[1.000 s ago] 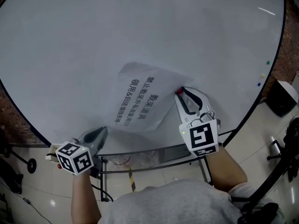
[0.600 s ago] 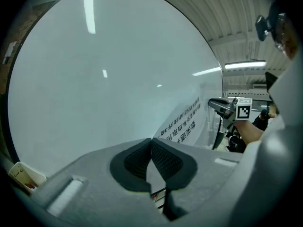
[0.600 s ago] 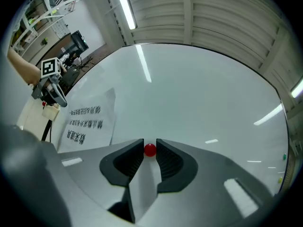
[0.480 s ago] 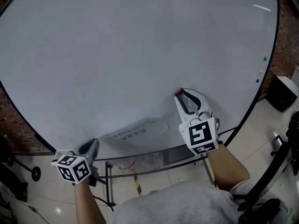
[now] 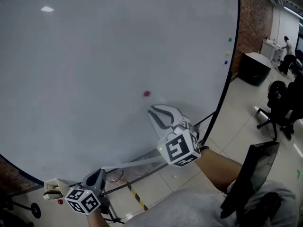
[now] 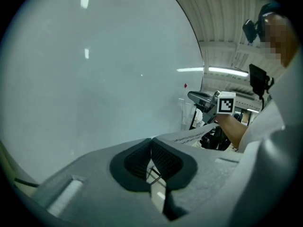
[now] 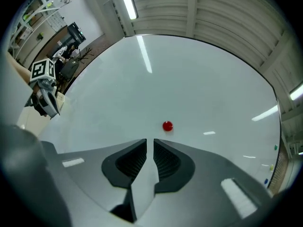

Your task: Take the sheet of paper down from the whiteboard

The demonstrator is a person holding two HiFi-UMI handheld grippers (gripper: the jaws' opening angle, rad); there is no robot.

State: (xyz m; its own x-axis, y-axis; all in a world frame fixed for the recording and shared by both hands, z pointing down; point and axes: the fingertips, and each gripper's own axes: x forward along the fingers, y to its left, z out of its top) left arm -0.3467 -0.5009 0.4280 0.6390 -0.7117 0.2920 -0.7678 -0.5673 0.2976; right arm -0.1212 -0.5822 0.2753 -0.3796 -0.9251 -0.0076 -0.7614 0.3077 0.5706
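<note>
Left claw [image 6: 151, 145] grips sheet of paper [image 6: 190, 135] off the whiteboard [image 6: 94, 79]

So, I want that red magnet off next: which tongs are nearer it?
Right. The right tongs point just below the red magnet; the left tongs hang far down-left.

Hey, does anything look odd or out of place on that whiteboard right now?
One red magnet sits alone on the whiteboard, pinning nothing. The sheet of paper is off the board, pinched in the left tool below its lower edge. Nothing else stands out.
</note>
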